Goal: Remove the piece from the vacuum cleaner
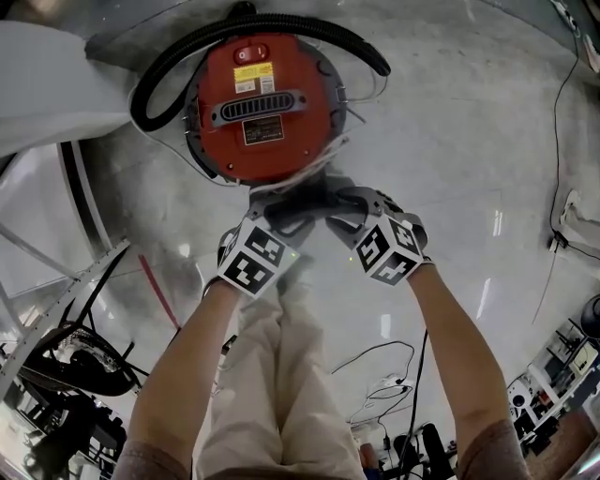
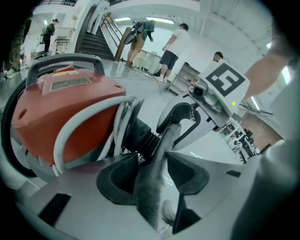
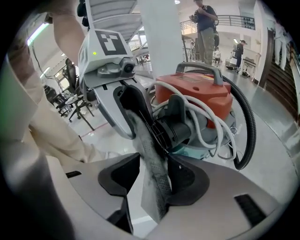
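A red vacuum cleaner [image 1: 258,103] stands on the floor with its black hose [image 1: 281,23] looped round its far side. From its black ribbed port [image 2: 140,133] a flat grey piece [image 2: 154,187] sticks out towards me. My left gripper [image 2: 152,157] holds this piece between its pads from one side. From the other side my right gripper [image 3: 153,159] has its pads against the same grey piece [image 3: 152,187]. In the head view both grippers meet just below the vacuum, left gripper [image 1: 281,202] and right gripper [image 1: 342,202] facing each other. A white cord [image 3: 201,126] is wound round the body.
Beige trouser legs [image 1: 281,375] of the person holding the grippers fill the lower middle. A metal frame and black chair [image 1: 75,356] stand at lower left, and cables [image 1: 553,141] trail over the floor at right. People [image 2: 173,47] stand by stairs [image 2: 91,37] in the background.
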A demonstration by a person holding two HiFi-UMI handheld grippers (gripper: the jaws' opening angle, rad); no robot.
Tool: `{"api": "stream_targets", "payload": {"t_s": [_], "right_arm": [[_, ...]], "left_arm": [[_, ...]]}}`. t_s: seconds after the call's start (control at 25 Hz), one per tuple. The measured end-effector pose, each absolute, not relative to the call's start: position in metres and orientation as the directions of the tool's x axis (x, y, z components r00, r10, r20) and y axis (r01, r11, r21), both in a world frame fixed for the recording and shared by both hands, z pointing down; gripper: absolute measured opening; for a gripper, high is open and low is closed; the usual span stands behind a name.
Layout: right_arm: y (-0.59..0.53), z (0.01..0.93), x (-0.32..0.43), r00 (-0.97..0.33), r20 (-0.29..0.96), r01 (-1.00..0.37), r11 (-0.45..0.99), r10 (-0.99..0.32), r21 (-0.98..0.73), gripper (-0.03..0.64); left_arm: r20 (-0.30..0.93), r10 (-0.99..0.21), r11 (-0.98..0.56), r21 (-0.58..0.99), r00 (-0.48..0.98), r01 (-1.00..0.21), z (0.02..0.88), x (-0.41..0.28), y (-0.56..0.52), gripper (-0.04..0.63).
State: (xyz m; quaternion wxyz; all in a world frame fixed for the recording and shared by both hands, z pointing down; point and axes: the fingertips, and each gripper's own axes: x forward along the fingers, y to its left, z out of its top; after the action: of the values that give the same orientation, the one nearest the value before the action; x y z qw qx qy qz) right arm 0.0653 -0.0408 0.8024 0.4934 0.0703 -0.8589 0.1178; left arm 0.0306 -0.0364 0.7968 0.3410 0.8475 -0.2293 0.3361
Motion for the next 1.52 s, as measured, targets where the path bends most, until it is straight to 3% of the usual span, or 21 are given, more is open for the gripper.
{"api": "stream_targets", "payload": {"t_s": [0.24, 0.4, 0.88, 1.52], "right_arm": [[-0.038, 0.803, 0.063, -0.499, 0.866, -0.204, 0.967, 0.035, -0.156, 0.154], [-0.033, 0.805, 0.068, -0.493, 0.87, -0.235, 0.959, 0.024, -0.16, 0.089], [-0.032, 0.805, 0.067, -0.51, 0.858, -0.369, 0.916, -0.057, -0.158, 0.075], [-0.009, 0.805, 0.062, -0.49, 0.866, -0.438, 0.887, -0.097, -0.149, 0.046]], "left_arm": [[0.731, -0.144, -0.656, 0.434, 0.667, -0.617, 0.796, 0.03, -0.037, 0.184], [0.739, -0.128, -0.645, 0.444, 0.661, -0.621, 0.797, 0.031, -0.031, 0.156], [0.745, -0.162, -0.599, 0.447, 0.647, -0.664, 0.796, 0.027, -0.028, 0.129], [0.771, -0.149, -0.587, 0.435, 0.619, -0.683, 0.795, 0.019, -0.004, 0.099]]}}
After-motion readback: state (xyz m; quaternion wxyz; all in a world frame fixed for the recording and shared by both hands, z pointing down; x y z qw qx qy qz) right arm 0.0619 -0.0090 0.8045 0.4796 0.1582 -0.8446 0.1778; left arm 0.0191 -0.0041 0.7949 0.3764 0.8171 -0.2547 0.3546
